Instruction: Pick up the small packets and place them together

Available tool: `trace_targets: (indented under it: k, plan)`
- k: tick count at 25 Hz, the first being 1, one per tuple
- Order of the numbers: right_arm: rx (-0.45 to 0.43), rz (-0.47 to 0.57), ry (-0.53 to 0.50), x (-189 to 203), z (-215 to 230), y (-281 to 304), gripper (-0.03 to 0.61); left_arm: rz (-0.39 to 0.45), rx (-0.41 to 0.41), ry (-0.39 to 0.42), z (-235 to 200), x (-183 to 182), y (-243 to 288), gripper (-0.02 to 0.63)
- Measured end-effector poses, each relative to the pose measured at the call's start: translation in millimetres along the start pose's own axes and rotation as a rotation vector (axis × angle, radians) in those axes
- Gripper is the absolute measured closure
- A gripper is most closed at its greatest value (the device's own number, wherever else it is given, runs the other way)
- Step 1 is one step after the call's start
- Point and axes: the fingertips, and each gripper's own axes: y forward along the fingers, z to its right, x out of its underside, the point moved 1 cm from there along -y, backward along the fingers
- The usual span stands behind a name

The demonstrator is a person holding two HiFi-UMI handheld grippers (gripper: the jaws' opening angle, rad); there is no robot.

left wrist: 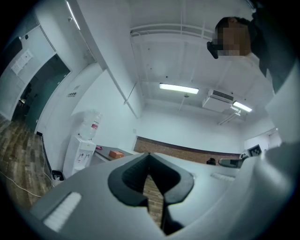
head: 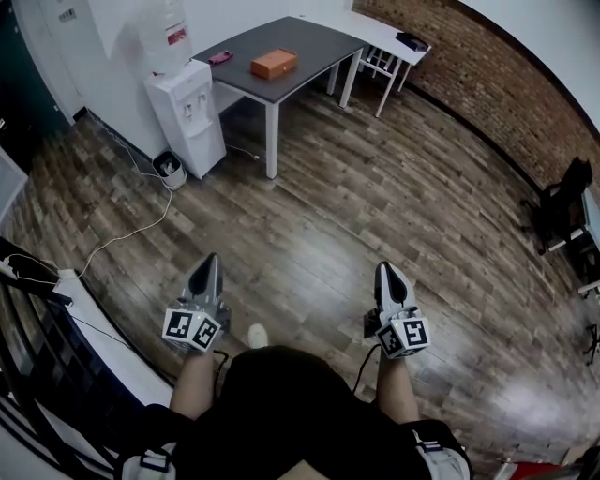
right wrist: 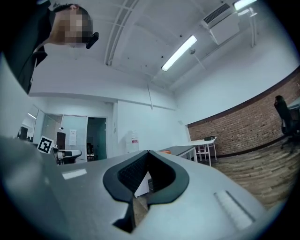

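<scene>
Far ahead stands a dark grey table (head: pixel 314 39) carrying an orange box (head: pixel 274 64) and a small pink packet (head: pixel 220 57); both also show tiny in the left gripper view, the box (left wrist: pixel 116 153) nearest. My left gripper (head: pixel 208 264) and right gripper (head: pixel 389 272) are held side by side over the wooden floor, pointing toward that table and well short of it. Each has its jaws closed tip to tip with nothing between them, as the left gripper view (left wrist: pixel 149 154) and right gripper view (right wrist: pixel 148 153) show.
A white water dispenser (head: pixel 187 108) stands left of the table, with a small bin (head: pixel 170 169) and a white cable (head: pixel 131 230) on the floor beside it. A white table (head: pixel 375 28) and chair lie behind. An office chair (head: pixel 562 202) is at right, a white ledge (head: pixel 103 328) at left.
</scene>
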Motion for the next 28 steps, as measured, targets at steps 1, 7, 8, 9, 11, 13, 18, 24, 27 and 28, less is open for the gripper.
trace_targets:
  k: [1, 7, 8, 9, 11, 13, 18, 24, 27, 28]
  plan:
    - [0.002, 0.005, 0.003, -0.5, -1.6, 9.4, 0.577, -0.001, -0.001, -0.001, -8.5, -1.2, 4.4, 0.614]
    - [-0.023, -0.012, 0.002, 5.9, -19.8, 69.6, 0.577, 0.000, -0.020, 0.010, -58.1, -10.9, 24.9, 0.614]
    - [-0.029, -0.017, 0.001, 7.5, -23.4, 80.4, 0.577, -0.004, -0.023, 0.018, -66.3, -12.3, 27.8, 0.614]
    - [-0.035, -0.019, -0.003, 9.0, -27.3, 91.8, 0.577, -0.009, -0.023, 0.029, -74.6, -13.7, 30.9, 0.614]
    - [-0.050, -0.024, -0.019, 10.8, -35.4, 114.5, 0.577, -0.017, -0.019, 0.050, -90.4, -17.3, 36.9, 0.614]
    - [-0.064, -0.025, -0.030, 11.4, -42.9, 132.5, 0.577, -0.016, -0.018, 0.061, -103.3, -21.9, 39.5, 0.614]
    - [-0.097, -0.032, -0.005, 19.4, -66.3, 164.1, 0.577, -0.017, -0.036, 0.055, -128.7, -26.1, 37.7, 0.614]
    - [-0.117, -0.088, 0.015, 39.4, -68.2, 185.5, 0.577, -0.067, -0.075, 0.037, -145.6, -10.7, 33.1, 0.614]
    - [-0.136, -0.094, 0.022, 45.4, -59.8, 202.4, 0.577, -0.064, -0.100, 0.052, -153.5, -8.7, 37.7, 0.614]
    - [-0.143, -0.097, 0.024, 47.8, -56.4, 210.4, 0.577, -0.062, -0.113, 0.057, -156.6, -9.8, 41.1, 0.614]
